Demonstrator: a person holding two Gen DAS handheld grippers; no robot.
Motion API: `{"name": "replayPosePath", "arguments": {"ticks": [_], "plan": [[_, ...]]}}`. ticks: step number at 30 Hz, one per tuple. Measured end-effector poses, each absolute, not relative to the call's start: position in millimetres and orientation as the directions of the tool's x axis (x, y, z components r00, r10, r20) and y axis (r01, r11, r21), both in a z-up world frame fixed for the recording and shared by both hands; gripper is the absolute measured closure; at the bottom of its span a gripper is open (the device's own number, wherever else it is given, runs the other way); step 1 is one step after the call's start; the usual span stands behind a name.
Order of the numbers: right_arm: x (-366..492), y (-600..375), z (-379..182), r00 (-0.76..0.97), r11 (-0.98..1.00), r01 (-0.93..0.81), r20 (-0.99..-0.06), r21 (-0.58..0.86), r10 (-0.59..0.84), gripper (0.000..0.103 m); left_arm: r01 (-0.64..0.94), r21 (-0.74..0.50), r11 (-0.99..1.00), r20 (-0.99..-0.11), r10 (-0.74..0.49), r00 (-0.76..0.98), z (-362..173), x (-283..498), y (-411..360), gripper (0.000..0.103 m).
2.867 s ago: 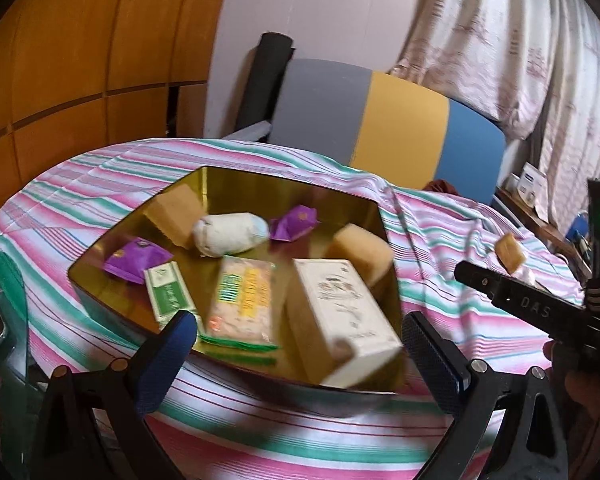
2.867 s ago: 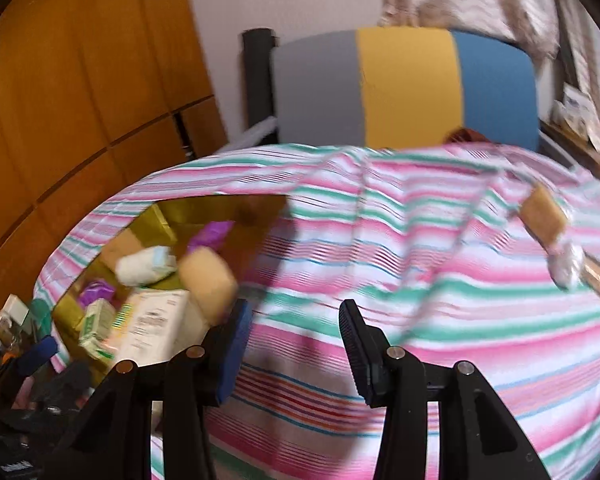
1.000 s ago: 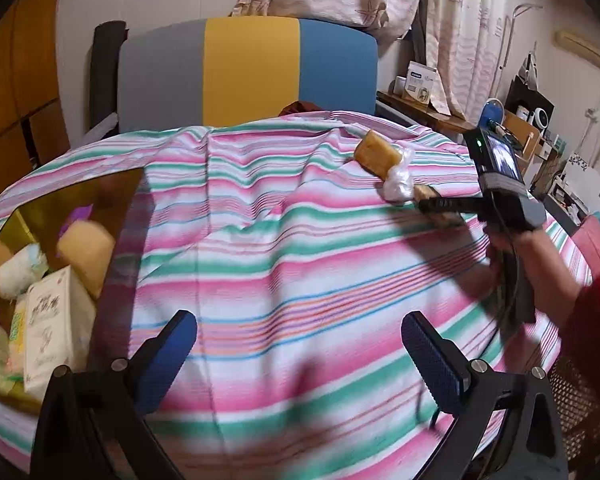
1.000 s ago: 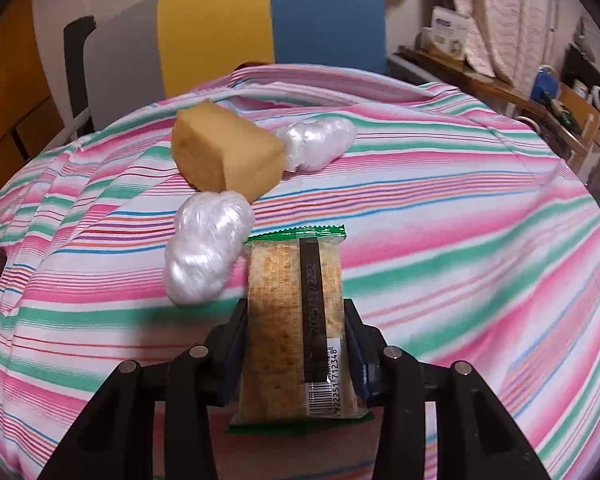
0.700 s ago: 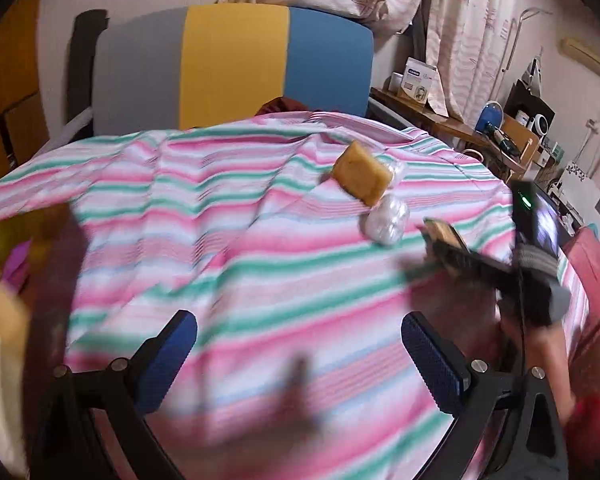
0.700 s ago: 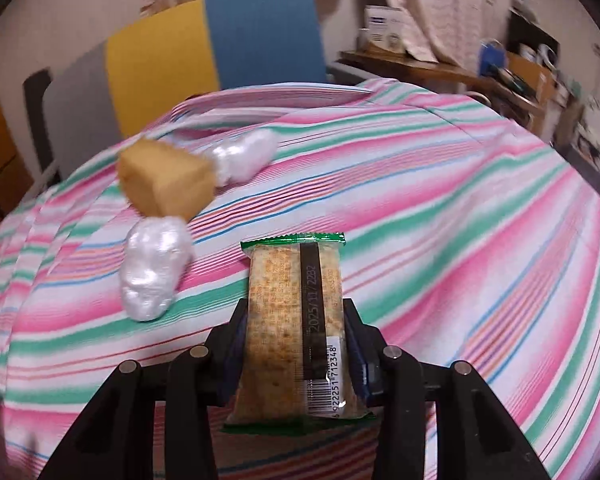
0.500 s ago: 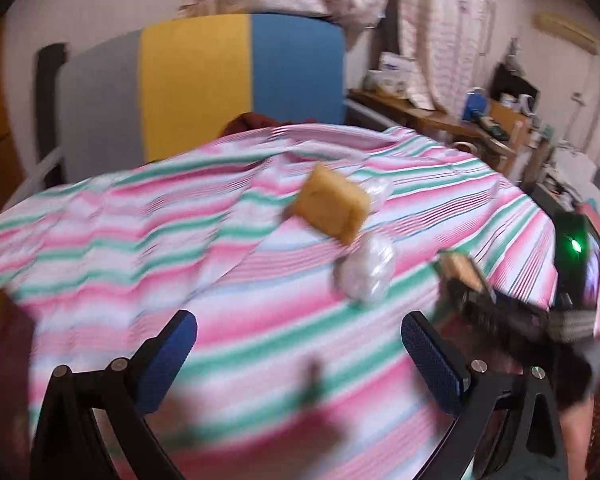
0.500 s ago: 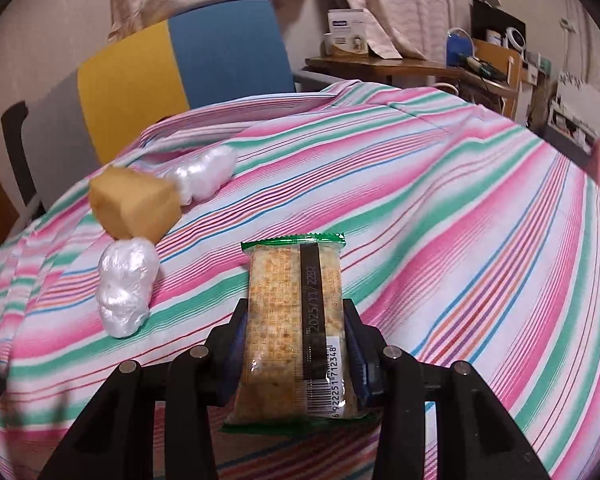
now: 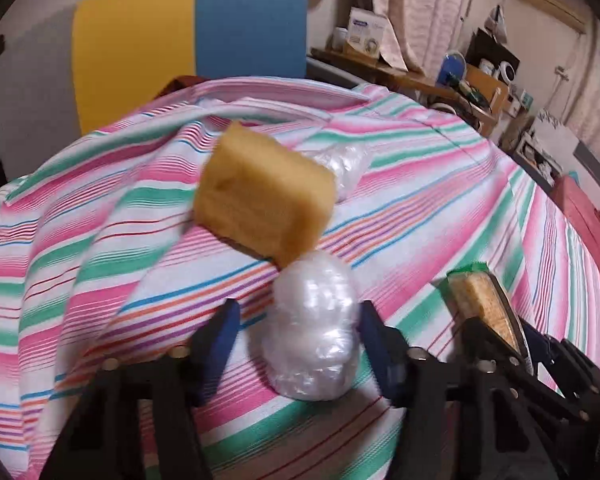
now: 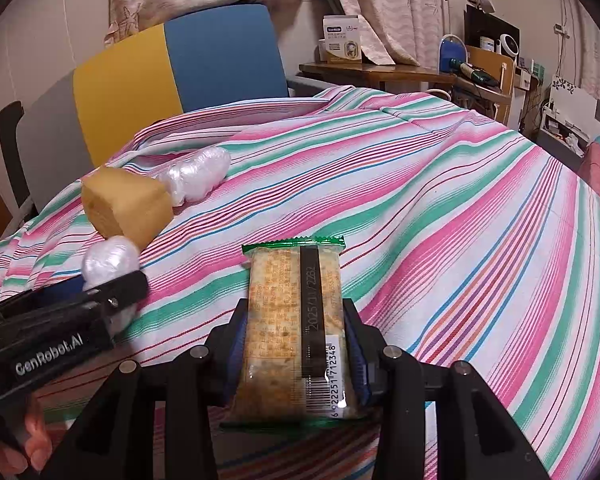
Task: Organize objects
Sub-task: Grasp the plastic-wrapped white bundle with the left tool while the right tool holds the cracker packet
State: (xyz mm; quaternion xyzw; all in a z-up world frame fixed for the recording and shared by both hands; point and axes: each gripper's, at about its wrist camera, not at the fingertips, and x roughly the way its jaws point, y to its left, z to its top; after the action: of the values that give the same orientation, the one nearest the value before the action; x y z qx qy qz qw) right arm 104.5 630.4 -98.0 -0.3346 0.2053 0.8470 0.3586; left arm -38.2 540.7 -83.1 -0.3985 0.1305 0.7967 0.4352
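Observation:
My right gripper (image 10: 296, 344) is shut on a green-edged cracker packet (image 10: 296, 320) and holds it above the striped tablecloth (image 10: 440, 208); the packet also shows in the left wrist view (image 9: 480, 300). My left gripper (image 9: 296, 340) is open with its jaws on either side of a white plastic-wrapped bundle (image 9: 312, 332), which lies on the cloth (image 9: 100, 240). A yellow sponge block (image 9: 264, 196) lies just beyond it, with a second wrapped bundle (image 9: 344, 168) behind. In the right wrist view I see the sponge (image 10: 126, 206) and both bundles (image 10: 110, 260) (image 10: 196, 176).
A chair with grey, yellow and blue back panels (image 10: 180, 60) stands behind the table. A cluttered wooden shelf (image 10: 420, 72) and curtains are at the back right. The left hand-held gripper body (image 10: 52, 332) crosses the lower left of the right wrist view.
My left gripper has swung right from the gold tray, closed in on the wrapped bundle and narrowed around it. My right gripper took hold of the cracker packet and lifted it rightward.

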Motion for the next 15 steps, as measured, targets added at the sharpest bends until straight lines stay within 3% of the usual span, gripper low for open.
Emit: {"name": "replayPosePath", "arguments": {"ticks": [1, 2, 15], "plan": [[104.6, 630.1, -97.9, -0.518, -0.658, -0.746, -0.713, 0.105, 0.473, 0.06, -0.797, -0.147, -0.586, -0.743, 0.597, -0.302, -82.6, -37.8, 537.6, 0.061], [104.8, 629.9, -98.0, -0.517, -0.657, -0.747, -0.712, 0.104, 0.475, 0.06, -0.795, -0.148, -0.588, -0.74, 0.599, -0.305, -82.5, -36.6, 534.6, 0.062], [103.4, 620.8, -91.7, -0.546, -0.69, -0.72, -0.679, 0.08, 0.491, 0.06, -0.746, -0.089, -0.66, -0.62, 0.623, -0.477, -60.4, 1.3, 449.2, 0.063]]}}
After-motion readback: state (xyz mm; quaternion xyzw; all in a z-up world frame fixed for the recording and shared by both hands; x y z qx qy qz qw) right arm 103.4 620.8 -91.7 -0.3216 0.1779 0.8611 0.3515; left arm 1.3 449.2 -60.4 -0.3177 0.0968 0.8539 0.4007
